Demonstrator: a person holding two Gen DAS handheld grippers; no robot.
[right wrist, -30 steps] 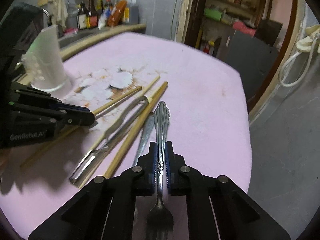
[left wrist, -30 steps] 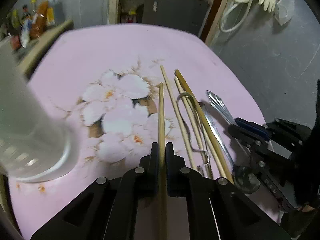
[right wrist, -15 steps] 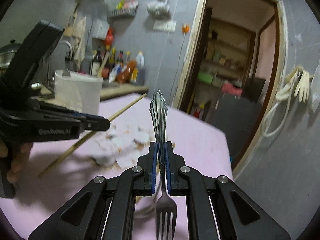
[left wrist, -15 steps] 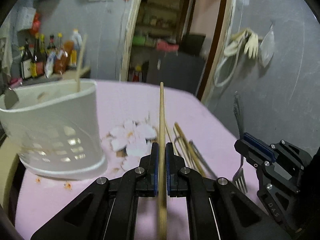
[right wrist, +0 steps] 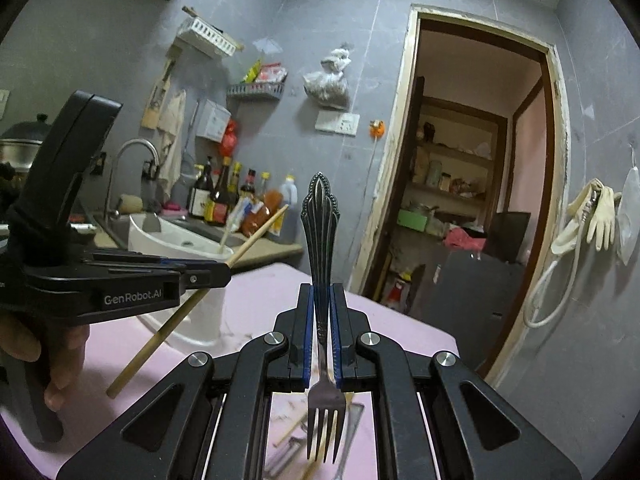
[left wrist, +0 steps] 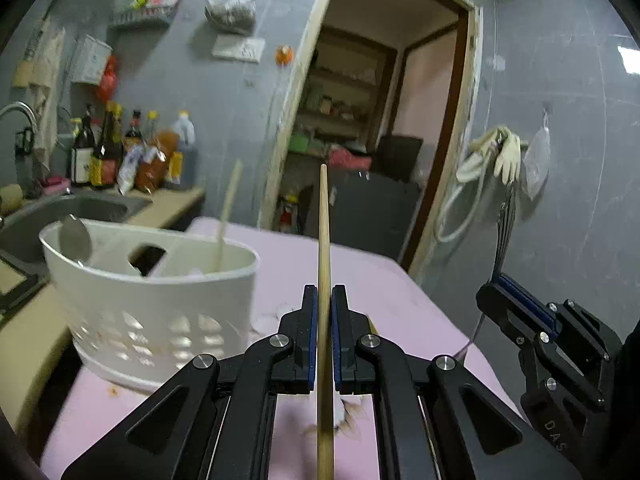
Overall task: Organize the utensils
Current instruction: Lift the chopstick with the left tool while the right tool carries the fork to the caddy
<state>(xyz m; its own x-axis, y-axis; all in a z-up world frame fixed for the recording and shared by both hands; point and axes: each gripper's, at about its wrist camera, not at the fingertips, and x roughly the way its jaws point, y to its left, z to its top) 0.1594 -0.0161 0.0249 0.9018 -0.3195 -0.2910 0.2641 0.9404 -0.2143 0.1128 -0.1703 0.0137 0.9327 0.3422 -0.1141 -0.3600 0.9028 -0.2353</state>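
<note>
1. Left gripper (left wrist: 322, 312): black frame, blue pads, clamped on a bamboo chopstick (left wrist: 323, 240). Chopstick is a smooth, pale, slightly tapered round rod. It runs straight along the gripper's forward axis; one end points up and away, the other runs back under the camera.
2. Right gripper (right wrist: 321, 308): same build, clenched on a fork (right wrist: 320, 232). Fork is dull grey metal with a fluted, scalloped handle end. Handle points forward and up; tines (right wrist: 322, 436) point back toward the camera, below the pads.
3. Utensil holder (left wrist: 156, 304): white plastic, rounded, perforated lower wall, divided inside. Stands on the pink tablecloth (left wrist: 360, 276), left of the left gripper.
4. Holder contents: a metal spoon (left wrist: 74, 238), bowl up, at its left end; a second chopstick (left wrist: 228, 212) upright, leaning slightly right.
5. More utensils lie on the cloth below the right gripper; blurred.
</note>
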